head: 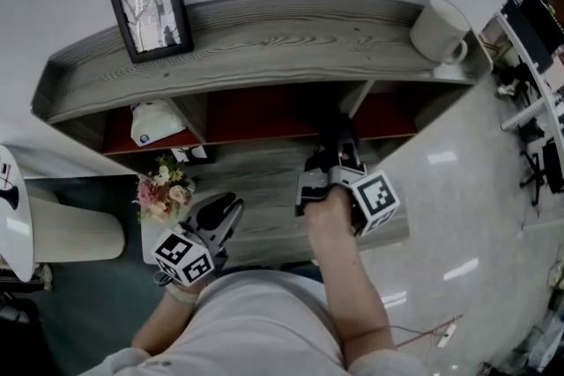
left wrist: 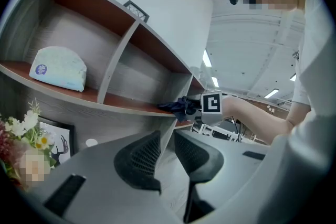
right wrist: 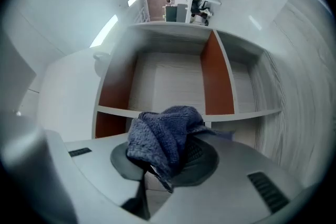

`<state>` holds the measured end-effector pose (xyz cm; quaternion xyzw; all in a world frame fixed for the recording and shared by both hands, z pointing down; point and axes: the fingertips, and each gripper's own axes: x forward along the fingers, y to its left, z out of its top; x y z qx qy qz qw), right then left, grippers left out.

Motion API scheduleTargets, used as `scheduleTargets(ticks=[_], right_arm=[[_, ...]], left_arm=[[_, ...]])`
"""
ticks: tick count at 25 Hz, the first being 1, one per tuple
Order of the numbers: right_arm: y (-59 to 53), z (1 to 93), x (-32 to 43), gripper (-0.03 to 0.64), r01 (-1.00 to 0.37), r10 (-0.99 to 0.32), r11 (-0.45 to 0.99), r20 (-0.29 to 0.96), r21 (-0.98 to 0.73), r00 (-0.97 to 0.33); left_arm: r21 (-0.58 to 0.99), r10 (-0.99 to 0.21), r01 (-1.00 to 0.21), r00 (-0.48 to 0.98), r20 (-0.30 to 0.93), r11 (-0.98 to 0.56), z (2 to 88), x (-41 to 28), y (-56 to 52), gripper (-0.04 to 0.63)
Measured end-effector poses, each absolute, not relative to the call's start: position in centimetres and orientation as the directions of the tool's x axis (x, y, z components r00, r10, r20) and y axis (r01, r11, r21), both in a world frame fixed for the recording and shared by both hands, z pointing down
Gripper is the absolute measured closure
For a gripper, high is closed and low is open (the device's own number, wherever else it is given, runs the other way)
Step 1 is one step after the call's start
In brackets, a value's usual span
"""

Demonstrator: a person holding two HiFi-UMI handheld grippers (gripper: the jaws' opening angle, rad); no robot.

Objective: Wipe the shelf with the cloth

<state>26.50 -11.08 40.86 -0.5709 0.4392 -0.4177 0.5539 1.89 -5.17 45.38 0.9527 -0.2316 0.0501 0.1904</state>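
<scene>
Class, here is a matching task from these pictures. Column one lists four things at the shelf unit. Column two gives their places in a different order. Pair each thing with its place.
Things
1. picture frame
2. mug
3. soft pale pack
4. cloth

Places
A. clamped in the right gripper
B. right end of the top board
C. inside the left compartment
D. left part of the top board, against the wall

Pairs: 1-D, 2-B, 3-C, 4-A

Frame (head: pixel 150 9) left, mug (head: pixel 441 31) right on shelf top (head: pixel 282 44); packet (head: pixel 156 121) in left compartment (head: pixel 117 138); flowers (head: pixel 163 187) below.
</scene>
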Motion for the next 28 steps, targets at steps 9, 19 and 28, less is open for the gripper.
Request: scheduleTargets(ticks=[9, 19, 28], right_arm=[[-6.8, 38.5, 25.3, 0.534, -0.283, -0.98, 0.071, -0.12, -0.956, 0.161], [-2.6, 39.7, 22.3, 0.534, -0.754, -0.997, 0.005, -0.064, -0.657, 0.049], [-1.8, 41.1, 19.2, 0.534, -0.976, -0.998, 0.044, 0.042, -0.213, -0.054]], left_arm=[[0.328, -0.353, -0.391, 0.92, 0.171, -0.86, 45.0, 4.0, -5.1, 0.502], [0.311, -0.295, -0.334, 0.941, 0.166, -0.89, 44.3, 5.6, -5.1, 0.508], [0.277, -0.271, -0.302, 0.952, 0.145, -0.912, 43.4, 5.9, -5.1, 0.537]])
